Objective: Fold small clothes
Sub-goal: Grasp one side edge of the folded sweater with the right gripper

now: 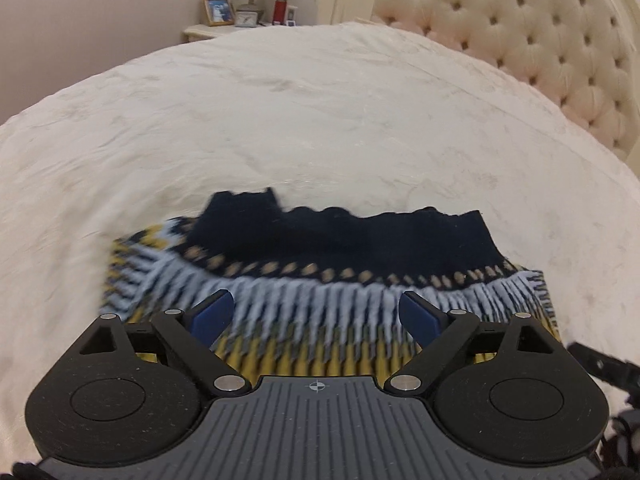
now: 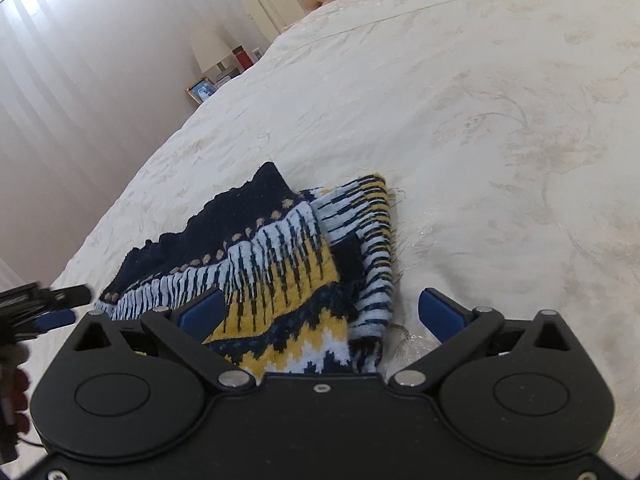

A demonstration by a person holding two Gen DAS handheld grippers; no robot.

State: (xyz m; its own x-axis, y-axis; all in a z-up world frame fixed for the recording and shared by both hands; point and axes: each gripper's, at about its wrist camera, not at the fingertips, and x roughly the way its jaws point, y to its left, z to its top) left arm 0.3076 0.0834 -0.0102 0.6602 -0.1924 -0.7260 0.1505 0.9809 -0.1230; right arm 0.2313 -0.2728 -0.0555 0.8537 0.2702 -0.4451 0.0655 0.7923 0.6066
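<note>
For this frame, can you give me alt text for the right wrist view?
A navy, yellow and white patterned knit garment lies partly folded on a cream bedspread, with the open right gripper just above its near edge. A bedside lamp stands far left.

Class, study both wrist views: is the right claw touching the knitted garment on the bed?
Cannot tell. In the right wrist view the right claw stands open over the knitted garment on the bed, but neither view shows a plain contact or gap between its fingers and the knit.
</note>
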